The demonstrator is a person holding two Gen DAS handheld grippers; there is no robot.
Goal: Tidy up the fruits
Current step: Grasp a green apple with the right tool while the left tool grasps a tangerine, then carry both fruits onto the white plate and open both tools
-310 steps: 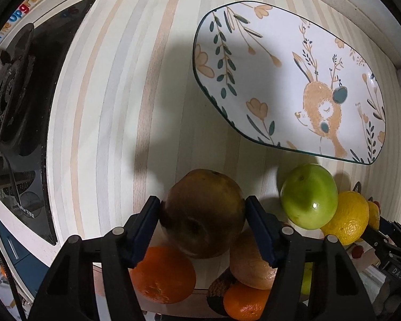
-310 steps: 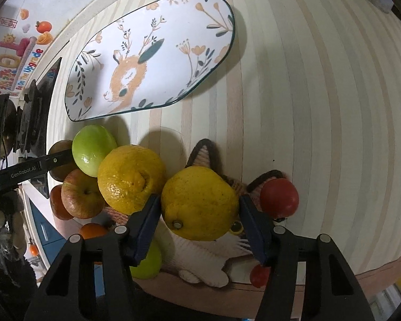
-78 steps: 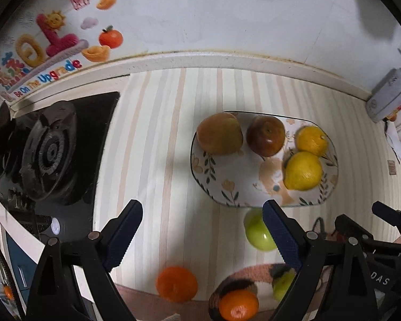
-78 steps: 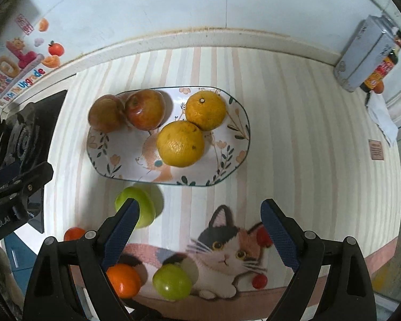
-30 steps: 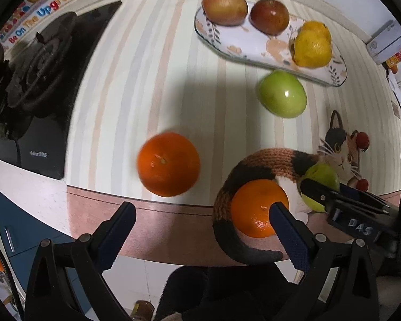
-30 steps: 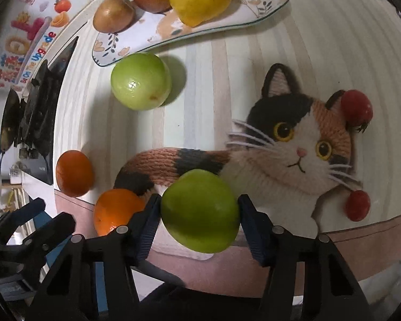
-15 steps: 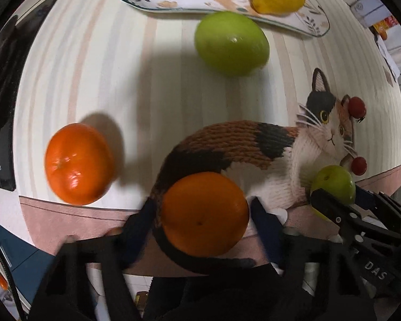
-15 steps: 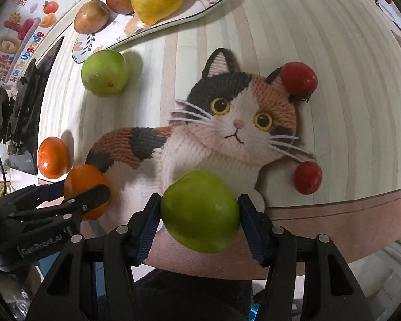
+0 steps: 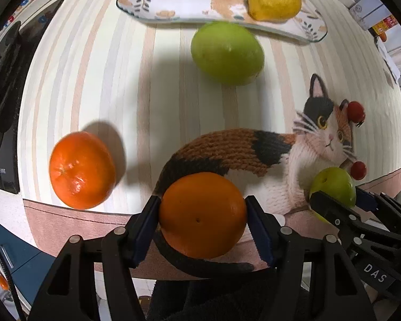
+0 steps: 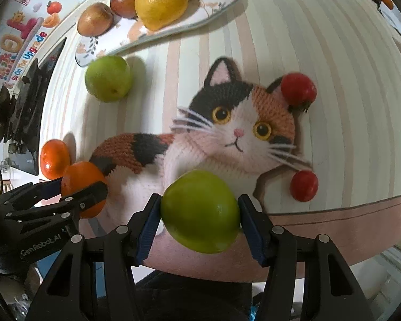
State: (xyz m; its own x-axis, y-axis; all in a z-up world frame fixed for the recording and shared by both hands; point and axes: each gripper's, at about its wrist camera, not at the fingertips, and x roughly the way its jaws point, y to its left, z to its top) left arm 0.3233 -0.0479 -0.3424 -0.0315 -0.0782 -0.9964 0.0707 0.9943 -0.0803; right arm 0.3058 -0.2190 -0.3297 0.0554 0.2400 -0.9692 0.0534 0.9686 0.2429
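Observation:
My left gripper (image 9: 202,215) is shut on an orange (image 9: 202,214) over the tail of the knitted cat mat (image 9: 254,149). My right gripper (image 10: 200,211) is shut on a green apple (image 10: 200,210) at the mat's near edge; that apple (image 9: 332,186) also shows in the left wrist view. A second orange (image 9: 81,169) lies loose on the striped counter to the left. Another green apple (image 9: 227,52) rests just in front of the patterned plate (image 9: 173,10). The plate holds a yellow citrus (image 9: 274,0), a brown pear (image 10: 95,22) and a red apple (image 10: 125,0).
Two small red tomatoes (image 10: 298,89) (image 10: 304,186) sit on the cat mat's right side. A black gas hob (image 9: 2,85) lies at the far left. The counter's front edge (image 9: 93,227) runs close under both grippers. A carton (image 9: 371,13) stands at the back right.
My left gripper has come down over the orange on the mat and shut on it. The right gripper still holds the green apple and has drifted slightly over the cat mat.

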